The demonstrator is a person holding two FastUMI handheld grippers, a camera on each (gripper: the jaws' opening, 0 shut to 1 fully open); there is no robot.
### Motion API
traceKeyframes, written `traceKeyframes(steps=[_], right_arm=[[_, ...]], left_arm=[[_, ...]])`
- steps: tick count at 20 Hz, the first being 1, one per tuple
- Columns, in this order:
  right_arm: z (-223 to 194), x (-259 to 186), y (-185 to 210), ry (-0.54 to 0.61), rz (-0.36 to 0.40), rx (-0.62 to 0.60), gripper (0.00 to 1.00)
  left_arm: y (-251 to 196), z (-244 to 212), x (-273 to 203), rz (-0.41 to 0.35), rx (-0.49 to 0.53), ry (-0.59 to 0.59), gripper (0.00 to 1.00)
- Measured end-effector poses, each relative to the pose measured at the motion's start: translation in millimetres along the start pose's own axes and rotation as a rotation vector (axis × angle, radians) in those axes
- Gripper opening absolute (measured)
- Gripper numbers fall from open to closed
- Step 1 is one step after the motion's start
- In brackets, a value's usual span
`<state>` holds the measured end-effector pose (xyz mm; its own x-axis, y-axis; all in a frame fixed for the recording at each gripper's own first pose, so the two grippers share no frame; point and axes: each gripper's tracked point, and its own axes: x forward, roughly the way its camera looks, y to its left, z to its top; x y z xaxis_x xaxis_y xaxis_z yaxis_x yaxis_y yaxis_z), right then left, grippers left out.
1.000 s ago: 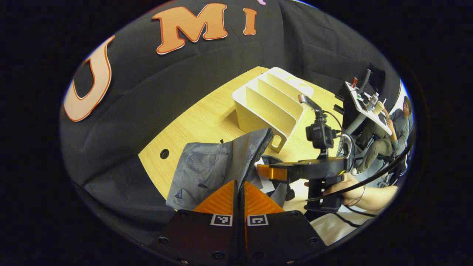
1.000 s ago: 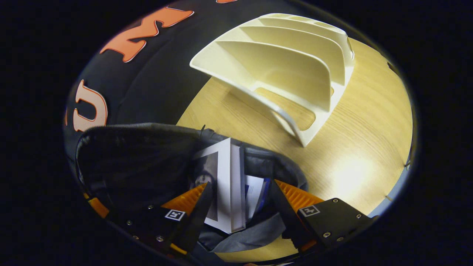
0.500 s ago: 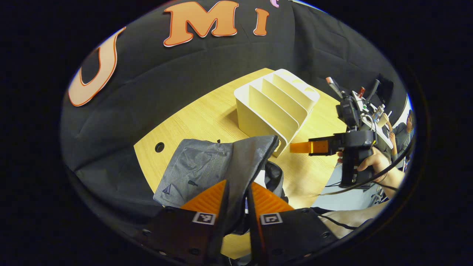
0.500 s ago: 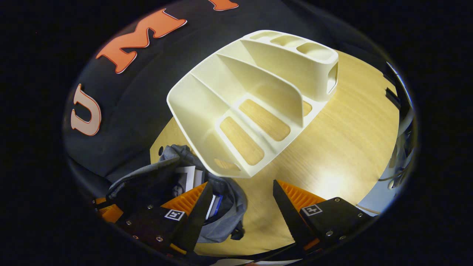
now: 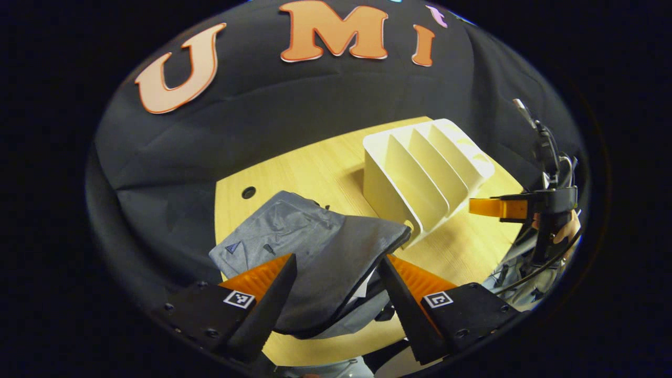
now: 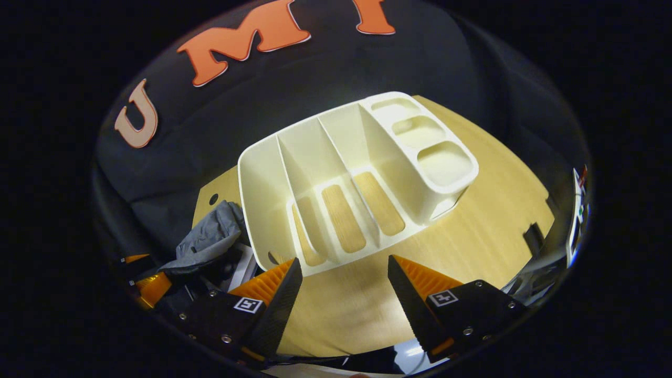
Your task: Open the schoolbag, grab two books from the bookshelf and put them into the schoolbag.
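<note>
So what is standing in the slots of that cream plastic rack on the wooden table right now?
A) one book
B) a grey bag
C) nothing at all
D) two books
C: in the right gripper view, the upright slots of the cream plastic rack are bare, with the wooden table showing through the cut-outs in its floor.

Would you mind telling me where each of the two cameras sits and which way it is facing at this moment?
Left gripper view: rides the left gripper, low over the grey schoolbag, facing the bookshelf and booth wall; its open orange fingers straddle the bag flap, and the right gripper with a hand shows farther off.
Right gripper view: rides the right gripper, above the table, looking down into the bookshelf's slots; its open fingers show below.
Shared: bookshelf, schoolbag, table, wall.
</note>
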<state>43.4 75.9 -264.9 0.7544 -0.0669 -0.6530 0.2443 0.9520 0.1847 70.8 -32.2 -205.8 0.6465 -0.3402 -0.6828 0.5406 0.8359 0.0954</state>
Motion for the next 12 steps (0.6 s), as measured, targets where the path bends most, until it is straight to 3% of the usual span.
traceKeyframes(steps=[3,7,12], right_arm=[[36.6,-17.7,-11.4,-0.105,0.005,-0.08,0.98],[83.4,-44.1,-14.1,-0.286,0.023,-0.148,0.98],[130.7,-77.8,-4.3,-0.473,0.047,-0.197,0.98]], left_arm=[[4.5,13.4,-12.7,0.139,0.056,-0.083,0.99],[-19.9,39.0,-41.7,0.179,0.071,-0.224,0.99],[-26.7,77.9,-75.1,0.215,-0.018,-0.381,0.98]])
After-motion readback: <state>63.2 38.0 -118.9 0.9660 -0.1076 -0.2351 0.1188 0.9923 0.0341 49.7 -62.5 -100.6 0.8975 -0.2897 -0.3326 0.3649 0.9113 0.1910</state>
